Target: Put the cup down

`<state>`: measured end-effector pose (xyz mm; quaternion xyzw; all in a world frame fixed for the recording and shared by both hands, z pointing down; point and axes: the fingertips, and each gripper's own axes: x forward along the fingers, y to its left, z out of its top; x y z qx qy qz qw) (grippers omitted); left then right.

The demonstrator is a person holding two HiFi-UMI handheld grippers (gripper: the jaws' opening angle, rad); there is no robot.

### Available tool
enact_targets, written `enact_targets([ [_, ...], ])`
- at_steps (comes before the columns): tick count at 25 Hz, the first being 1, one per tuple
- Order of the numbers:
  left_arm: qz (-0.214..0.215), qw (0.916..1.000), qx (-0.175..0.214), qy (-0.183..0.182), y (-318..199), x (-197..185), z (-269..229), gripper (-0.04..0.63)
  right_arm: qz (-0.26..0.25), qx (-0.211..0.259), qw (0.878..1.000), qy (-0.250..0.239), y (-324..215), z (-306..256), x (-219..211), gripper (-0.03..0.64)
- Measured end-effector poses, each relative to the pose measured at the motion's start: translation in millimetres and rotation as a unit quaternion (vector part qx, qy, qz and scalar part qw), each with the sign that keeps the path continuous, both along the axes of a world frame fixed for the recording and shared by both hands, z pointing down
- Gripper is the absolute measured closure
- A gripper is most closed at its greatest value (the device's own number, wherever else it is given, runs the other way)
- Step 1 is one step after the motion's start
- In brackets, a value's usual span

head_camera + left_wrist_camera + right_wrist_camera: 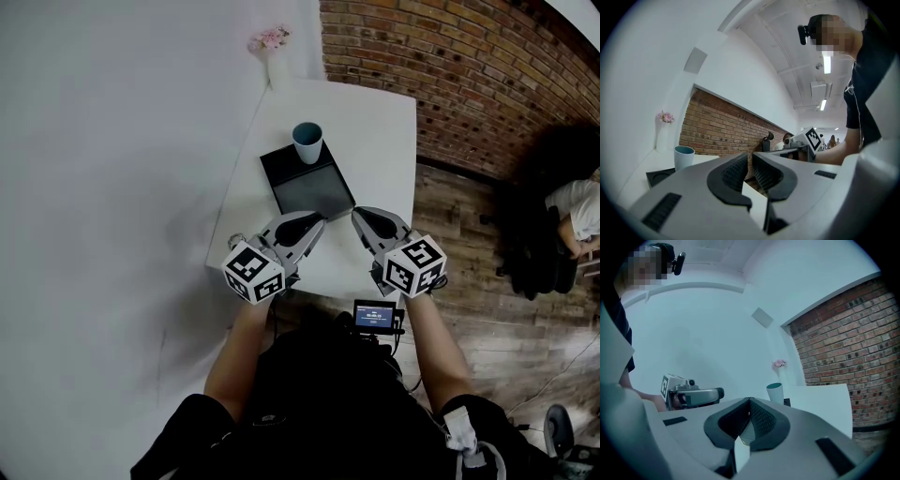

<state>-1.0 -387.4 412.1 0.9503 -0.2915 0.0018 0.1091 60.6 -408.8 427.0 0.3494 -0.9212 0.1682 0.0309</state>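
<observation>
Right claw is clamped fully together with nothing in it; the left claw shows just a thin slit between its pads, also empty. The cup is well away from both. It stands upright, mouth up, on the far end of the black tray, which lies on the white desk. Both claws hang side by side over the desk's near edge, just short of the tray, with their tips angled in toward each other and toward the tray. Bare forearms reach forward behind them, elbows tucked in. A vase of pink flowers sits at the desk's far corner.
</observation>
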Motion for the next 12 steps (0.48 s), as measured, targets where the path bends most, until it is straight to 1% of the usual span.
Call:
enact_targets([
  [12,-0.002,1.0,0.003,-0.001,0.9,-2.3,-0.4,0.583,-0.004,0.0,1.0,-0.001,2.6,-1.0,-3.0,0.604],
])
